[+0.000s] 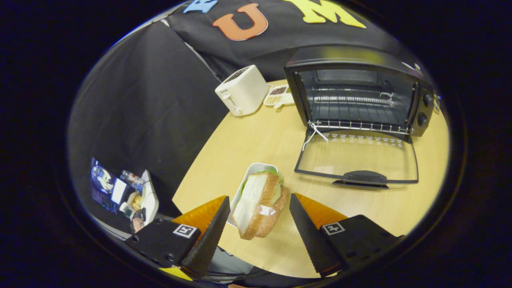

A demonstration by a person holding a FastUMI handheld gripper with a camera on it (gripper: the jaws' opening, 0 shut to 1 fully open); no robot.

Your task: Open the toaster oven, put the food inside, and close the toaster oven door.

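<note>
A pale wooden table (256, 140) stands against black cloth. On it a wrapped sandwich (260, 204), white bread with green lettuce, leans half out of a white tray (252, 170) between the spread fingers of the gripper (259, 205), neither touching it. Beyond, the black toaster oven (360, 92) stands with its glass door (358, 158) folded down flat, near a white toaster (242, 90).

The sandwich (260, 206) lies on a tray (249, 175) on the table (256, 136), between the spread fingers of the gripper (259, 206). The toaster oven (360, 92) stands at 1 o'clock beyond them, door (358, 158) folded down onto the table. The toaster (242, 90) stands at 12 o'clock, a small dish (278, 96) between both appliances.
</note>
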